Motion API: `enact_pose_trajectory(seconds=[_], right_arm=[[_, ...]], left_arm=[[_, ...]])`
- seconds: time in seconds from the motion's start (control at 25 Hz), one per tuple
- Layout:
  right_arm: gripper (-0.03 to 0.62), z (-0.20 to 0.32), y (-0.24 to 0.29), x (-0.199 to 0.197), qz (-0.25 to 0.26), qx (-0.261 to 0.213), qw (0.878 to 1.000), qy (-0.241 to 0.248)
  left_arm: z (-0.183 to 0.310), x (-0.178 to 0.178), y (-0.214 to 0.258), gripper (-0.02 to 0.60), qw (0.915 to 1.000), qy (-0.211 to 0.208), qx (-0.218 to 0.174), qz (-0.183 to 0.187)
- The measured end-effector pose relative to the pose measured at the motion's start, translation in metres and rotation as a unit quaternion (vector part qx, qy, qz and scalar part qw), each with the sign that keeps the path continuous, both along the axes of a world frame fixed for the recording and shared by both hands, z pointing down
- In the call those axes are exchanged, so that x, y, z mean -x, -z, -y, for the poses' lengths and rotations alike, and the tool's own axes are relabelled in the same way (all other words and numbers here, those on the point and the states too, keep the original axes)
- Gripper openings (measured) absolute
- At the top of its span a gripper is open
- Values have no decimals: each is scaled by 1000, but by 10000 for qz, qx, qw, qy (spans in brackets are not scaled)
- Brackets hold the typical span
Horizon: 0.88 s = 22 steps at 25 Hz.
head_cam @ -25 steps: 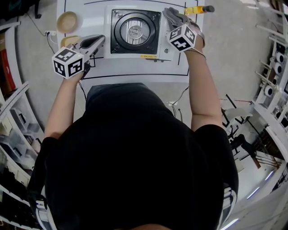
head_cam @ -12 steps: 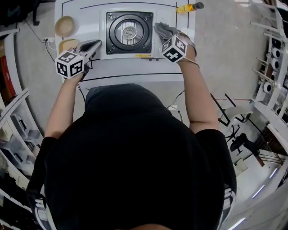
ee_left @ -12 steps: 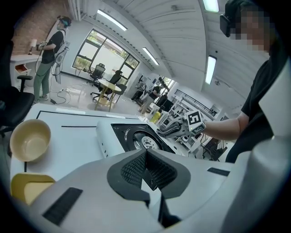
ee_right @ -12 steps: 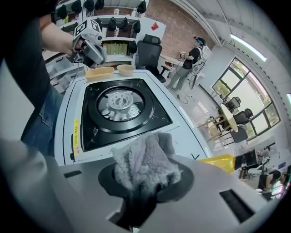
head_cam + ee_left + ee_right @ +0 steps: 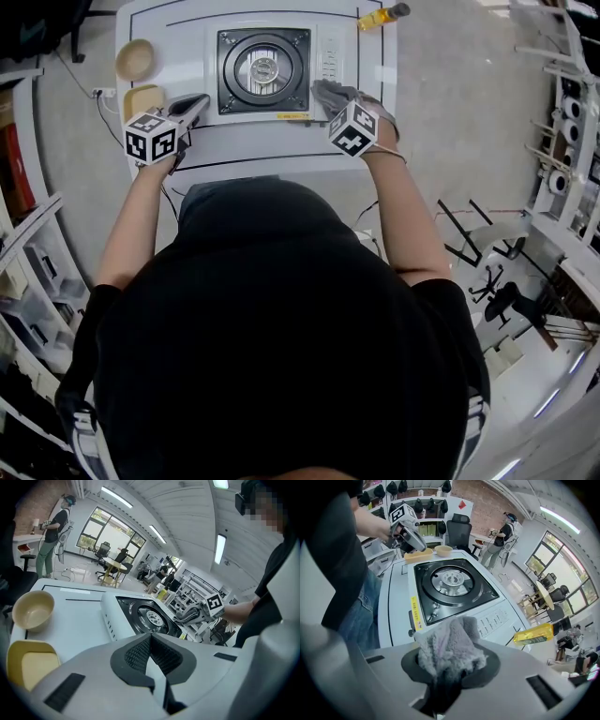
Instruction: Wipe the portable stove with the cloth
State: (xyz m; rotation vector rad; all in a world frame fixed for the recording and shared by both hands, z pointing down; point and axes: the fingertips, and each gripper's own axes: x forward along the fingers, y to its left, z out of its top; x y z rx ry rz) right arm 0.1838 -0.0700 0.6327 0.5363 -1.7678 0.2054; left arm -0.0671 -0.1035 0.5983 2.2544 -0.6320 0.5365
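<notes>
The portable stove (image 5: 262, 70) is white with a black round burner and sits mid-table; it also shows as the stove (image 5: 451, 586) and the stove (image 5: 143, 616). My right gripper (image 5: 330, 94) is shut on a grey fluffy cloth (image 5: 450, 646) over the stove's near right corner, by the control panel. Whether the cloth (image 5: 328, 91) touches the stove I cannot tell. My left gripper (image 5: 195, 100) hangs left of the stove above the table. In its own view the left gripper (image 5: 150, 637) has its jaws together with nothing between them.
A tan bowl (image 5: 136, 58) and a yellow tray (image 5: 143, 97) lie left of the stove, close to the left gripper. A yellow bottle (image 5: 380, 16) lies at the table's far right. Shelving stands on both sides of the white table (image 5: 253, 150).
My right gripper has drawn the cloth from the far right of the stove toward its near right corner. The left gripper has stayed beside the stove's left edge.
</notes>
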Motion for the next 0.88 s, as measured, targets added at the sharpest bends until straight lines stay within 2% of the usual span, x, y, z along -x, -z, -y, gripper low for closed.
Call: enact_pose_trajectory(seconds=[0.24,0.6,0.76,0.88], right_arm=[[114,-37,-2,5,72,243,9997,-7],[114,-65,1,9,207,505,9985,-102],[114,-76,9,16,537,873,9946,-175],[112,-66,30,18,758,799,9936,-267]], left_arm=[[-14,-1,-6,21,9999,-21,70,102],[-33,2,-15,21,9997,20,183,148],[-38,3,-15,21,9997,36,179,153],[-41,1,-13,21,9998,29,163,137]])
